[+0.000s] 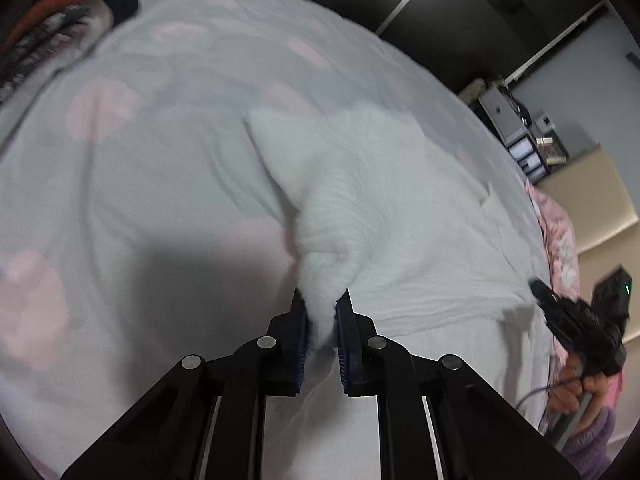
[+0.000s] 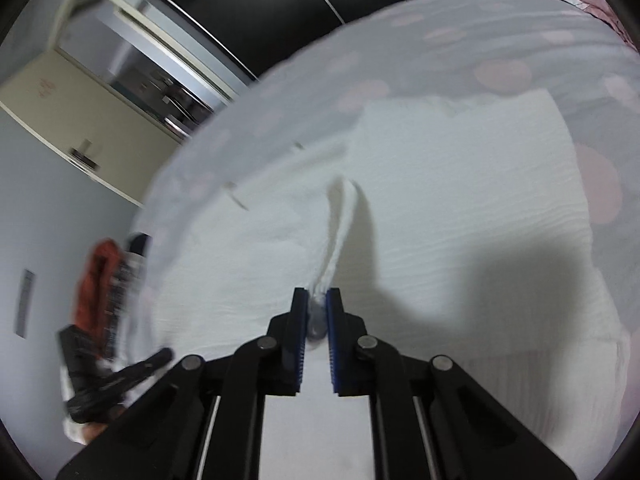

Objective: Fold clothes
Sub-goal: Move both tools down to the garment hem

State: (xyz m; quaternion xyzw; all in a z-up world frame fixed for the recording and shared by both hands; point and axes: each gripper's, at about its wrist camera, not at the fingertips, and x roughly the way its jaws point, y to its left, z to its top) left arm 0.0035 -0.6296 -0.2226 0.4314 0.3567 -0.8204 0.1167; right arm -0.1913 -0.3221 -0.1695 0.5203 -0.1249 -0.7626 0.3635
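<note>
A white ribbed garment (image 1: 384,208) lies spread on a bed with a pale grey sheet with pink dots (image 1: 132,152). My left gripper (image 1: 322,300) is shut on a bunched fold of the white garment, which rises as a ridge from its pads. In the right wrist view the same white garment (image 2: 460,184) covers the bed, and my right gripper (image 2: 317,298) is shut on a thin raised pleat of it. The right gripper also shows at the right edge of the left wrist view, held by a hand (image 1: 588,388). The left gripper appears blurred at the lower left of the right wrist view.
A heap of red and dark patterned clothes (image 1: 52,28) sits at the bed's far left. Pink floral bedding (image 1: 560,236) hangs at the right edge. A dark wardrobe (image 1: 420,4) stands behind the bed, and shelves with boxes (image 1: 516,128) stand to the right. A door (image 2: 88,92) stands beyond the bed.
</note>
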